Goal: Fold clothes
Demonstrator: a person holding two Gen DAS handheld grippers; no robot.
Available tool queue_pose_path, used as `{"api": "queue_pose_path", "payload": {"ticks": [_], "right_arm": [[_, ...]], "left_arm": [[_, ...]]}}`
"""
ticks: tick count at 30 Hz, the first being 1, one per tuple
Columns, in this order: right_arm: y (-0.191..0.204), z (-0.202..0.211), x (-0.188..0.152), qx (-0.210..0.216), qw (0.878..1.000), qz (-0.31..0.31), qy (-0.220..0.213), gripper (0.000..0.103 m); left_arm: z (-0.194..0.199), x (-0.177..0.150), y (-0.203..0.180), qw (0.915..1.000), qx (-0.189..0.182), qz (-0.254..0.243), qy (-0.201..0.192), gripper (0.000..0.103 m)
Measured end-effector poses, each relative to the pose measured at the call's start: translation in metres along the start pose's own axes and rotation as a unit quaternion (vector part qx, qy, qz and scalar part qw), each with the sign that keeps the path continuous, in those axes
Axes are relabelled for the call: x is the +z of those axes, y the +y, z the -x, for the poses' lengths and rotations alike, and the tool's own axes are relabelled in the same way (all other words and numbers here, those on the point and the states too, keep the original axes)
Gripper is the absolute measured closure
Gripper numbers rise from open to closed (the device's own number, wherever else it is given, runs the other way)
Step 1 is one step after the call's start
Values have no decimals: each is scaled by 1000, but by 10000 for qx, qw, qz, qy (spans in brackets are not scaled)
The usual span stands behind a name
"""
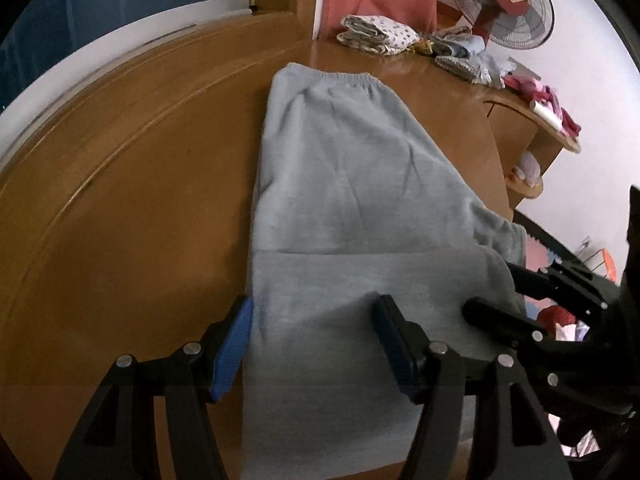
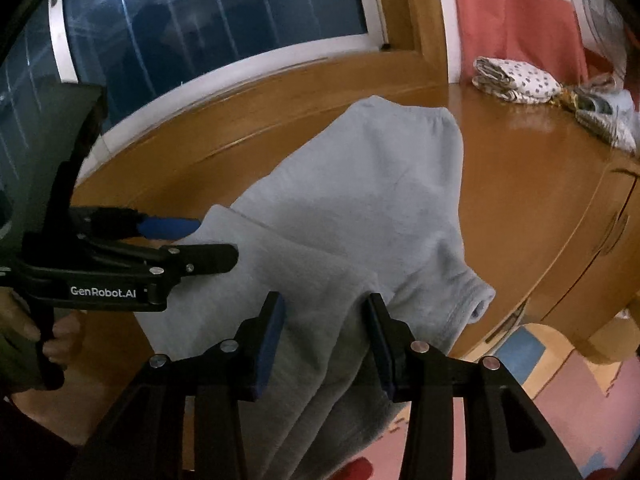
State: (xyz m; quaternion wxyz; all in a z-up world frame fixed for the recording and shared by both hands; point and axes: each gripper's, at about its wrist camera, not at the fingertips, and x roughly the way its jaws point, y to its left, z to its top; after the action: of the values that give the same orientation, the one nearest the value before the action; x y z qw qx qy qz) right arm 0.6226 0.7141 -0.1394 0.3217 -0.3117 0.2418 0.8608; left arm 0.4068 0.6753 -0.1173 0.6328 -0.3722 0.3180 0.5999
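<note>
Light grey-blue pants [image 1: 352, 168] lie lengthwise on the wooden table [image 1: 140, 200], waistband at the far end, with the near part folded over on top and the rest hanging off the front edge. My left gripper [image 1: 314, 336] is open and straddles the near left part of the cloth, its left pad at the cloth's edge. My right gripper [image 1: 496, 292] comes in from the right at the cloth's right edge. In the right wrist view the right gripper [image 2: 326, 320] is open with a ridge of the pants [image 2: 380, 184] lying loose between its fingers. The left gripper [image 2: 200, 242] stands at the cloth's left edge.
Folded dotted cloths [image 1: 376, 34] and a loose pile of clothes [image 1: 472, 56] sit at the table's far right, next to a fan [image 1: 504, 4]. A side shelf [image 1: 552, 140] holds pink items. A window [image 2: 200, 20] runs behind the table. A hand [image 2: 16, 320] holds the left gripper.
</note>
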Motion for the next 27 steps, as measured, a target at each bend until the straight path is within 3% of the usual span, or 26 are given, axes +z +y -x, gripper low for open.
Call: {"api": "queue_pose_path", "payload": {"ticks": [5, 9, 15, 21, 27], "right_arm": [[-5, -3, 1, 34, 9997, -254, -52, 59], [0, 5, 2, -132, 9994, -304, -132, 59], [7, 49, -1, -224, 9981, -339, -471, 57], [18, 70, -21, -327, 9988, -270, -254, 55], [35, 63, -39, -411, 9991, -20, 29, 55]], "left_arm": [[-1, 0, 0, 9997, 55, -242, -34, 32], [4, -1, 3, 9996, -12, -272, -76, 33], [31, -11, 10, 9989, -247, -358, -166, 35], [51, -33, 16, 9972, -343, -650, -122, 35], [53, -56, 16, 9945, -443, -952, -6, 35]]}}
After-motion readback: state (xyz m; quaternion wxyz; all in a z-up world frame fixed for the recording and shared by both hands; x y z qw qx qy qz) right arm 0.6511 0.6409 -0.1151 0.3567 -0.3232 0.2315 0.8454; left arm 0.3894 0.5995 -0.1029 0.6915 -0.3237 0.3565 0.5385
